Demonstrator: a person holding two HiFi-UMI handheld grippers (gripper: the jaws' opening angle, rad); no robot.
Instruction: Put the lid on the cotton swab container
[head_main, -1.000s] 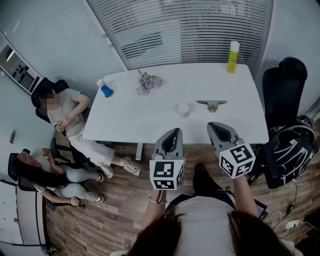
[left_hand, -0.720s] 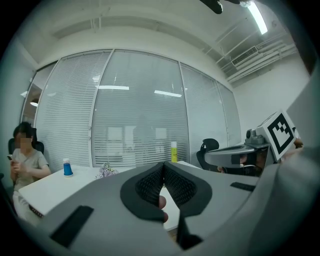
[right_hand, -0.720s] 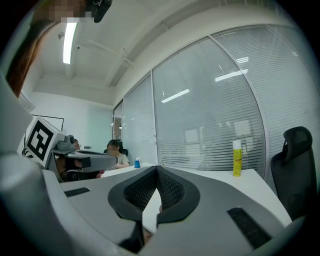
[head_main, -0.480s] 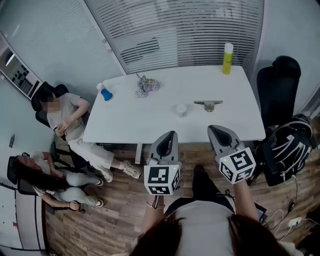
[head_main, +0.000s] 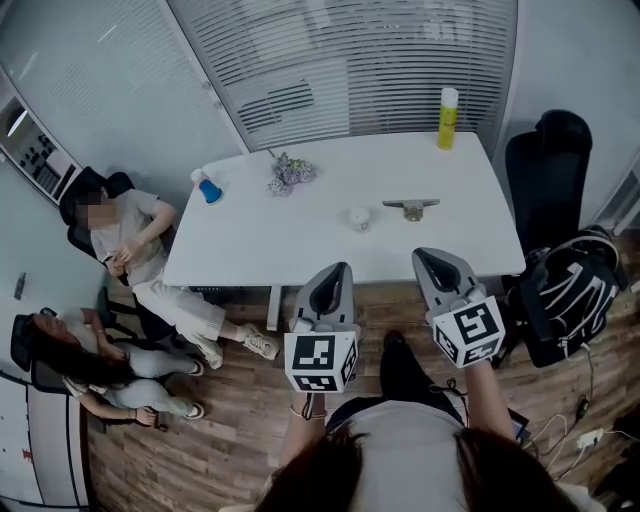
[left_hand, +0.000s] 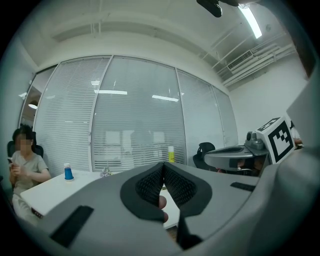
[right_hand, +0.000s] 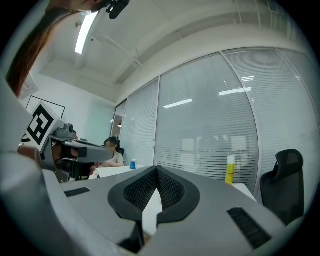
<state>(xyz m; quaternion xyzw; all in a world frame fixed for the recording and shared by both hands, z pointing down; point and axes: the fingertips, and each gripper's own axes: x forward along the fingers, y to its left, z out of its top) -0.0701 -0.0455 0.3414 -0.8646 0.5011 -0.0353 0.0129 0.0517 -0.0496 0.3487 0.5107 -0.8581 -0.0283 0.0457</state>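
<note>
A small round white container (head_main: 359, 217) stands near the middle of the white table (head_main: 250, 250), with a flat grey piece (head_main: 410, 207) just to its right. I cannot tell which of them is the lid. My left gripper (head_main: 341, 269) and right gripper (head_main: 425, 255) hover side by side over the wooden floor, short of the table's near edge. Both are shut with nothing held; in each gripper view the dark pads (left_hand: 150, 182) (right_hand: 170, 190) meet at the tip. The left gripper view catches the right gripper (left_hand: 235, 156) alongside.
On the table are a yellow bottle (head_main: 447, 118) at the far right corner, a blue-capped bottle (head_main: 207, 186) at the left and a purple flower bunch (head_main: 290, 172). Two seated people (head_main: 125, 235) are at the left. A black chair (head_main: 545, 170) and a backpack (head_main: 565, 295) are at the right.
The table and its things have slid slightly up and left in the head view, and both grippers sit a little lower and further left. Their jaws stayed shut.
</note>
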